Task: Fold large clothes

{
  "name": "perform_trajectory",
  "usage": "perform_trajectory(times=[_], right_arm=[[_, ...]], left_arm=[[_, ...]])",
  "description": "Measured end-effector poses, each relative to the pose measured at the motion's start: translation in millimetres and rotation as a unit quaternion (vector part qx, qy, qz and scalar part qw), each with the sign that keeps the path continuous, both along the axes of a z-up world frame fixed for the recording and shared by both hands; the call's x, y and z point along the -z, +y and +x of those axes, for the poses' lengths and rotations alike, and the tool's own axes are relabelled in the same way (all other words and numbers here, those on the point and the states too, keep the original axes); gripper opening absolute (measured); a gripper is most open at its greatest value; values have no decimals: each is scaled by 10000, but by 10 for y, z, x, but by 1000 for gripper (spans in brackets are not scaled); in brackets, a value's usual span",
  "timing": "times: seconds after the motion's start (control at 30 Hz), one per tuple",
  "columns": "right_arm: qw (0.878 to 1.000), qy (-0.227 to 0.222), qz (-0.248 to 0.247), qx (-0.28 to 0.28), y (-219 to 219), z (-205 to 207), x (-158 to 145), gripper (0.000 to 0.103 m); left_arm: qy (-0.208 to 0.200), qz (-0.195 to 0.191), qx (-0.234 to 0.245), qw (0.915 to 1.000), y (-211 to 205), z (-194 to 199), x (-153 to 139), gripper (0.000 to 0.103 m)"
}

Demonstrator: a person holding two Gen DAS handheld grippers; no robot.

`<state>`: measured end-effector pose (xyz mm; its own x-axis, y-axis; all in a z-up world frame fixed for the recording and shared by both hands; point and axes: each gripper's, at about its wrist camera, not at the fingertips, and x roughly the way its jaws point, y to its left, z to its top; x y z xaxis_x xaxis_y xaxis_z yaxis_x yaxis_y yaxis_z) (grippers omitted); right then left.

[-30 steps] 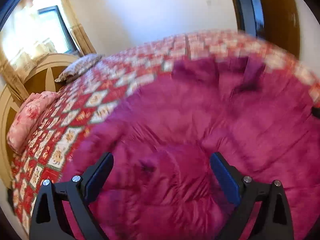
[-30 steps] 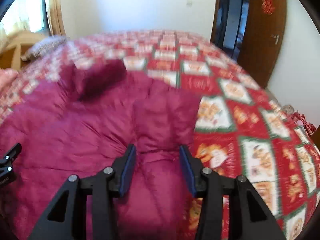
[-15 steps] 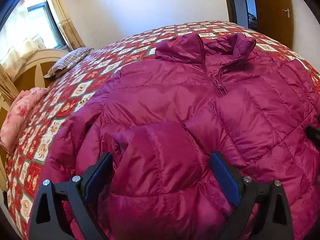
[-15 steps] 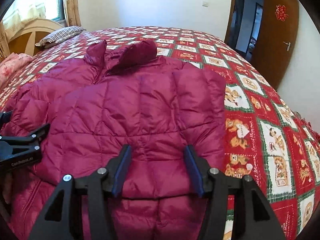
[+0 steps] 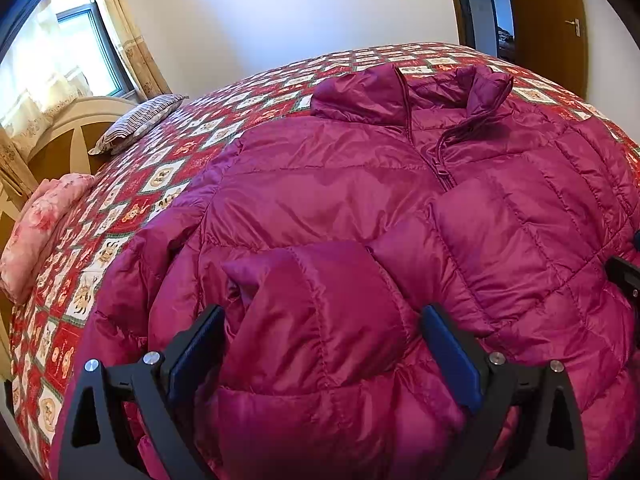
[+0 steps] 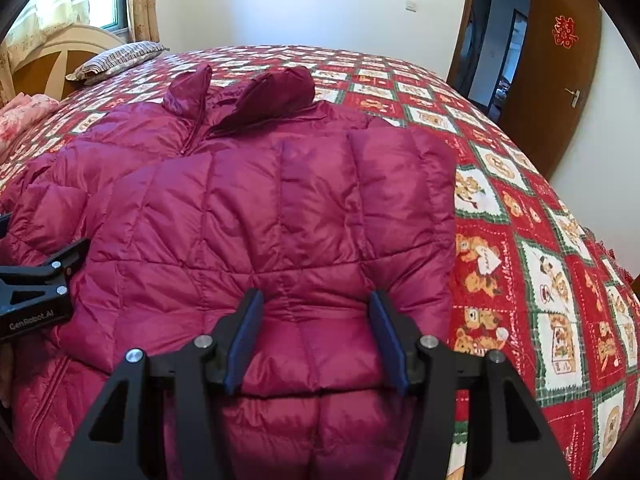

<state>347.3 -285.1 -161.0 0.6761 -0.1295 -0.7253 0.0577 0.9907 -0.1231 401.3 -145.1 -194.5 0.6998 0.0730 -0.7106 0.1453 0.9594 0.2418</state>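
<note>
A magenta puffer jacket (image 5: 360, 184) lies front up on the bed, collar (image 5: 400, 92) at the far end. Its left sleeve (image 5: 320, 292) is folded in over the chest. My left gripper (image 5: 322, 312) stands wide open just above that sleeve, whose cuff end lies between the fingers untouched. In the right wrist view the jacket's right side (image 6: 280, 208) is folded in over the front. My right gripper (image 6: 316, 295) hovers over the near edge of that fold, jaws apart, pads not pressing the fabric. The left gripper's body (image 6: 36, 288) shows at that view's left edge.
A red patchwork quilt (image 6: 520, 240) covers the bed. A striped pillow (image 5: 136, 124) and a pink pillow (image 5: 36, 232) lie by the cream headboard (image 5: 60, 140) on the left. A brown door (image 6: 560, 92) stands open at the far right.
Both grippers came down and forward over the jacket, laying the sleeve and the right side flat on its front. The right jaws stand slightly wider. Nothing has moved since half a second ago.
</note>
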Motion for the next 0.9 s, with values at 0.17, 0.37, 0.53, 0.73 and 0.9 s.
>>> perform_trajectory(times=[0.17,0.37,0.53,0.73,0.9], right_arm=[[9999,8,-108,20,24,4,9,59],[9998,23,-207,37,48,10,15,59],[9998,19,-208,37,50,9,15,59],[9997,15,-224,44,55,13,17,59],[9996,14,-266,47,61,13,21,59]], left_arm=[[-2,5,1,10000,0,-1,2,99],[-9,52,-6,10000,-17,0,14,99],[-26,88,-17,10000,-25,4,19,99],[-15,68,-21,10000,-20,8,18,100],[-30,110,-25,9999,-24,10,20,100]])
